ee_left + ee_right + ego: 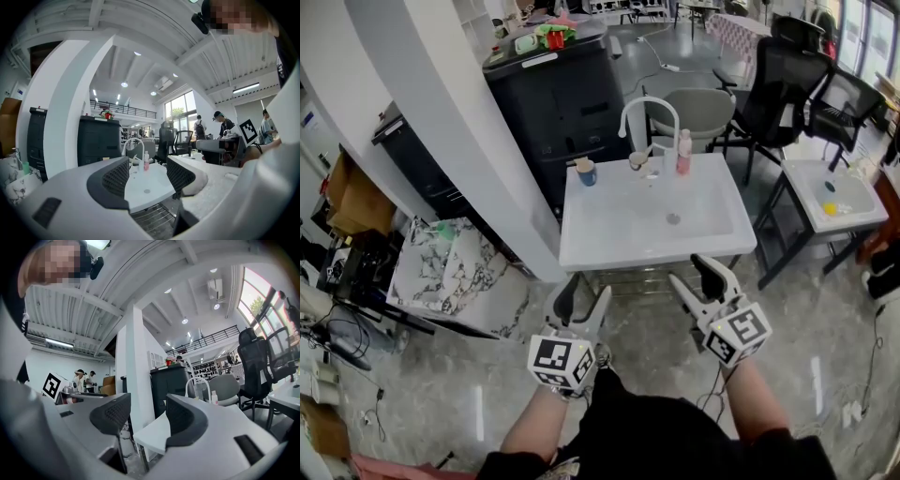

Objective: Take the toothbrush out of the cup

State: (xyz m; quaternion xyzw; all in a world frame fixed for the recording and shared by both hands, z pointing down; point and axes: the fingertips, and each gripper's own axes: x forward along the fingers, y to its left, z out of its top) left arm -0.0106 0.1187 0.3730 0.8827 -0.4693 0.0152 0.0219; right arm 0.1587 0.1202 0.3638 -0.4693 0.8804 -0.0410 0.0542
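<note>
Cannot pick out the toothbrush for certain: too small in every view. Best guess, standing in the pale cup (638, 162) at the foot of the faucet (649, 108), where a thin light sliver seems to lean out over the rim. Could instead be in the blue cup (586, 172) at the back left corner of the sink (609, 242); shows a tan top there, contents unclear.

Reads as the very start of the job: no reach made, no grip taken, no lift. Left to do, by this judgement: cross the basin to the back ledge, close on the handle above the rim, draw it up and clear without tipping the cup.

Holds the left gripper (586, 289) low, just short of the sink's front edge, jaws spread wide, with nothing between them but a far sight of basin and faucet. Holds the right gripper (694, 274) likewise at the front right, jaws equally wide apart and gripping nothing. Both well apart from either cup.

Also on the back ledge, just right of the faucet: a pink bottle (683, 153), upright. Nothing in the basin itself but the drain.
</note>
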